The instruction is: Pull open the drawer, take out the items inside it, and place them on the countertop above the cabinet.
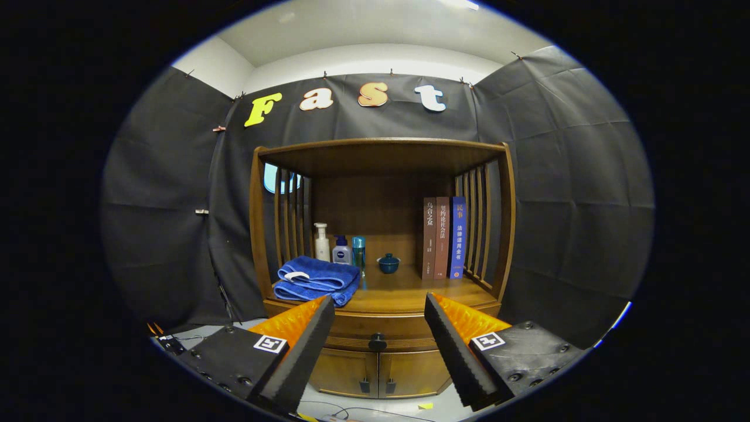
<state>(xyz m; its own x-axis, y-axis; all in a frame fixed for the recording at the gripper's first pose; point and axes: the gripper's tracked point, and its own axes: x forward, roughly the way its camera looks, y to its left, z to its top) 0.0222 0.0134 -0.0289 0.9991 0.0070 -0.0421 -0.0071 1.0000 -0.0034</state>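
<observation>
Wooden cabinet (381, 246), drawer (378, 340) closed, beyond gripper (379, 310) jaws apart.

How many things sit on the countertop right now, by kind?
Books: 3
Bottles: 3
Folded blue towel: 1
Lidded bowl: 1
Total: 8
The drawer is shut, its knob between the open claw's fingers.

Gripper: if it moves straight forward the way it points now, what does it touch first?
Probably the drawer knob, which sits between the open fingers of the gripper on the closed drawer front; depth is unclear.
</observation>
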